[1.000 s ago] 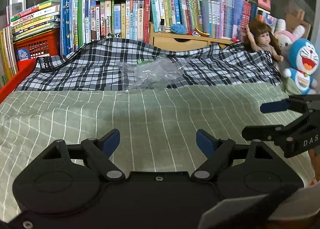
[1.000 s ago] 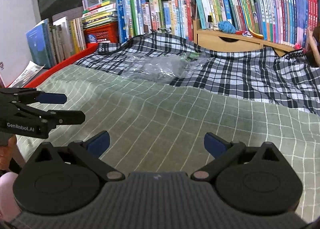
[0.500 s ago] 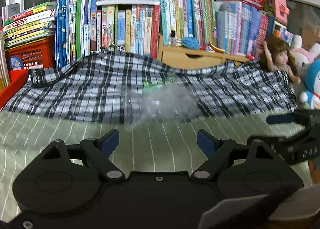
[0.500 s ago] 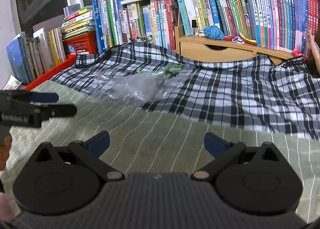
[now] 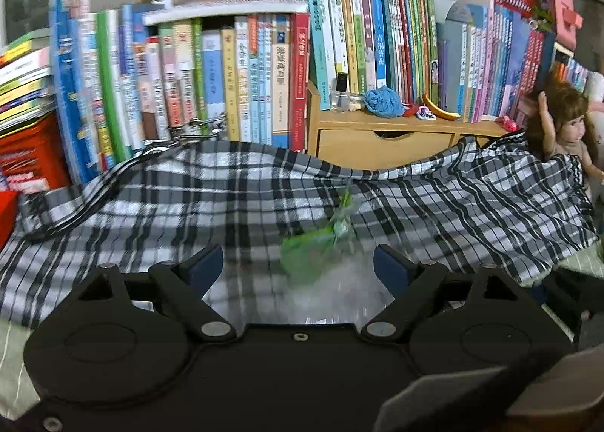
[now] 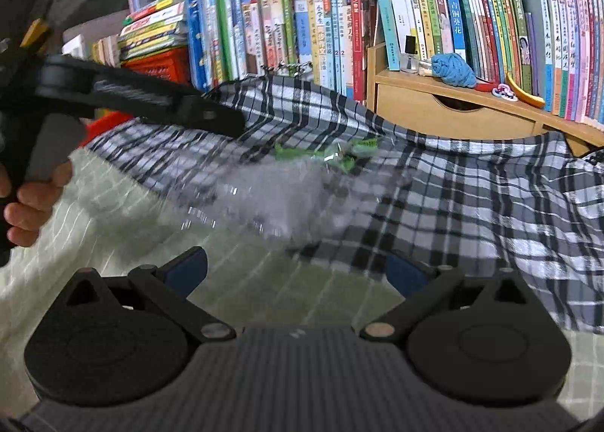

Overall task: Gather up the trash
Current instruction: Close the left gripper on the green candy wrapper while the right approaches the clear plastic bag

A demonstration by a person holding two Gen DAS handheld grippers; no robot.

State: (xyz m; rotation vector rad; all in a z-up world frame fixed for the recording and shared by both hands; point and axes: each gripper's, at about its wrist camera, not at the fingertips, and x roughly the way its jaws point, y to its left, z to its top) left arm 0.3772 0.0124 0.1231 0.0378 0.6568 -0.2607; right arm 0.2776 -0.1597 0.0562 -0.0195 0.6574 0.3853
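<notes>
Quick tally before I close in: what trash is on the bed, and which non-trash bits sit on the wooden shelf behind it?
Clear plastic bag: 1
Green wrapper: 1
Small glass bottle: 1
Blue yarn ball: 1
Total: 4

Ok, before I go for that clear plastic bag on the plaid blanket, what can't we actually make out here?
- Clear plastic bag: left wrist view, near edge hidden behind the left gripper body; motion-blurred.
- Green wrapper: both views, blurred; whether it is inside the bag or on it, cannot tell.
- Right gripper: its right fingertip blurs into the plaid blanket.
- Book titles: mostly too small.
</notes>
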